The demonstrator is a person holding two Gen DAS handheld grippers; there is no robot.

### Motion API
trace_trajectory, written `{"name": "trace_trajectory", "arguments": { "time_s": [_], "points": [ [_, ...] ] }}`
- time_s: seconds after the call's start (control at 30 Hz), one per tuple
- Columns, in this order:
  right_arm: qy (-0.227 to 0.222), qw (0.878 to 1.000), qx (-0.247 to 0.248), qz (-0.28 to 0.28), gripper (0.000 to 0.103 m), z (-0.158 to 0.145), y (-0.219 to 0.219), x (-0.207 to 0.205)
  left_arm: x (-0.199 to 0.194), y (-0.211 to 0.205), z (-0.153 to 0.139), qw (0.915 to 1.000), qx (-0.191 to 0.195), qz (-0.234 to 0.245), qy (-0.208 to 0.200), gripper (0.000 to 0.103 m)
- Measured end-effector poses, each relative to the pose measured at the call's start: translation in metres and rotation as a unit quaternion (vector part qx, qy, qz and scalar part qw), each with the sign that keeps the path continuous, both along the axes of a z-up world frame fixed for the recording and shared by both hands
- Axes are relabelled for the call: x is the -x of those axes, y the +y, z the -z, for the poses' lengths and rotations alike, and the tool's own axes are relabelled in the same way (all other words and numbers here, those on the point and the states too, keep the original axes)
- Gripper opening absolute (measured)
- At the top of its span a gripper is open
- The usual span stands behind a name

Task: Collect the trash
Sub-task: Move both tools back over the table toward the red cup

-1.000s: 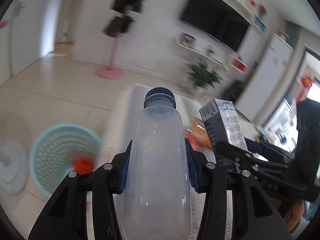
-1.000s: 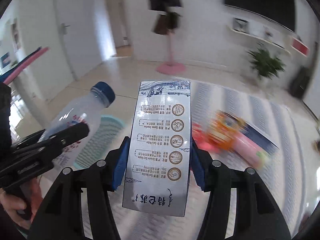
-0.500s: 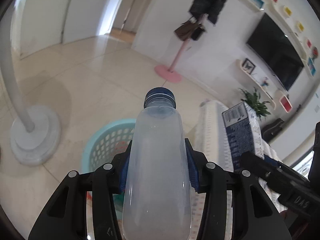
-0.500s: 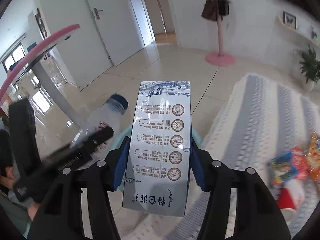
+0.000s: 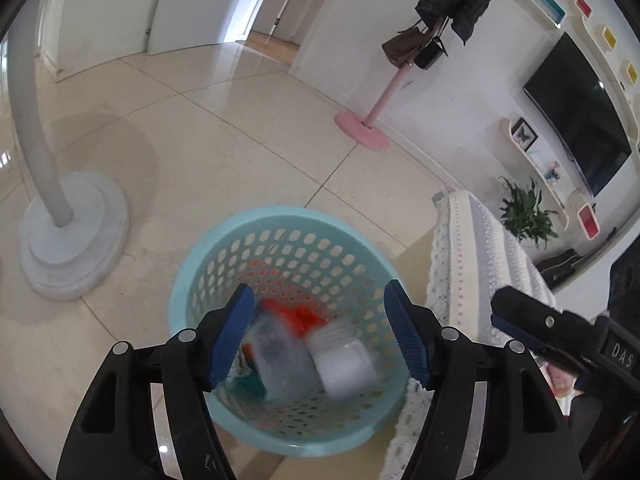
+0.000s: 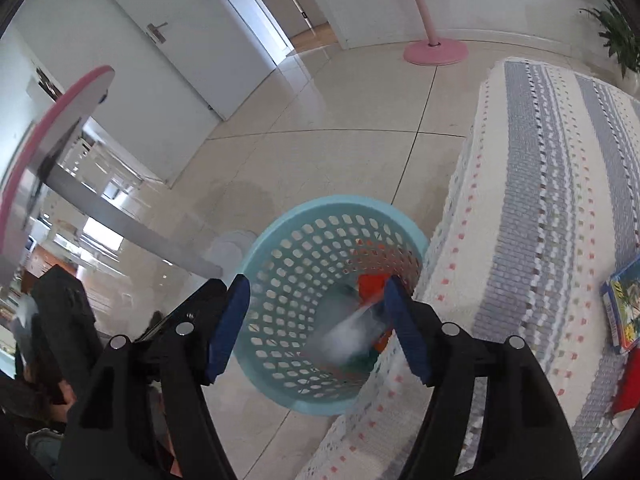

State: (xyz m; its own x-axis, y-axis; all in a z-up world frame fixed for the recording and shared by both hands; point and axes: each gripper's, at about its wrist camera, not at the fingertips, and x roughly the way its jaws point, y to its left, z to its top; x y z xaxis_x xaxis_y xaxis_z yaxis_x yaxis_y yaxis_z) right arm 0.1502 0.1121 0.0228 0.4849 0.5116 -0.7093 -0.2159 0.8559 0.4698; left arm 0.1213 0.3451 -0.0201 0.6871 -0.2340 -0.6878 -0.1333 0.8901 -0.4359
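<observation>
- Left gripper (image 5: 318,332): jaws spread, nothing pinched; they have just been opening. It hangs tilted down over the round pale-turquoise perforated plastic basket (image 5: 208,268), so anything let go falls straight in.
- Right gripper (image 6: 318,328): jaws likewise spread and empty, also just opened, aimed into the same basket (image 6: 272,240) from the other side.
- Task's things, now inside the basket: a clear plastic bottle (image 5: 280,360), blurred, and a whitish carton (image 5: 346,366), also blurred. Judged from the smear, both are mid-fall or only just landing. In the right wrist view they merge into one pale streak (image 6: 348,330); cannot separate them there.
- Under them, red-orange wrapper scraps (image 5: 296,314) and something green; count of these not readable.
- Basket stands on the glossy beige tiled floor (image 5: 240,128), just beside the edge of the worktop draped in a white-and-grey striped knitted cloth (image 6: 540,200). Likely parked there so trash goes from cloth to basket with a short reach.
- Still on the cloth at the far right edge: one blue printed packet (image 6: 622,312) and one red item below it, partly cut off. More collecting probably remains.
- Counts: two grippers, one basket, one bottle, one carton, at least two items left on the cloth.
- Surroundings: one pink coat stand (image 5: 372,120), one white lamp base (image 5: 72,240).
</observation>
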Motion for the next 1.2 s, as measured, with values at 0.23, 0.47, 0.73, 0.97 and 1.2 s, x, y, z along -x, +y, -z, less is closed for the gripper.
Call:
{"name": "trace_trajectory", "arguments": {
  "time_s": [0.23,0.47,0.73,0.97,1.2],
  "points": [
    [-0.049,0.998,0.035,0.006,0.066,-0.031,-0.028,0.035,0.012,-0.026,-0.024,0.9995,0.007,0.025,-0.02,0.064],
    [-0.13,0.988,0.075,0.025,0.059,-0.078,-0.08,0.089,0.029,-0.085,-0.076,0.9939,0.007,0.084,-0.07,0.064],
    [-0.235,0.952,0.17,0.098,0.056,-0.104,-0.166,0.165,0.047,-0.178,-0.116,0.9787,0.008,0.165,-0.122,0.064],
    [-0.193,0.955,0.183,0.133,0.056,-0.062,-0.222,0.185,0.047,-0.236,-0.107,0.9713,0.016,0.208,-0.114,0.066],
    [-0.096,0.975,0.151,0.128,0.056,0.006,-0.237,0.158,0.021,-0.267,-0.062,0.9711,0.004,0.233,-0.053,0.064]
  ]
}}
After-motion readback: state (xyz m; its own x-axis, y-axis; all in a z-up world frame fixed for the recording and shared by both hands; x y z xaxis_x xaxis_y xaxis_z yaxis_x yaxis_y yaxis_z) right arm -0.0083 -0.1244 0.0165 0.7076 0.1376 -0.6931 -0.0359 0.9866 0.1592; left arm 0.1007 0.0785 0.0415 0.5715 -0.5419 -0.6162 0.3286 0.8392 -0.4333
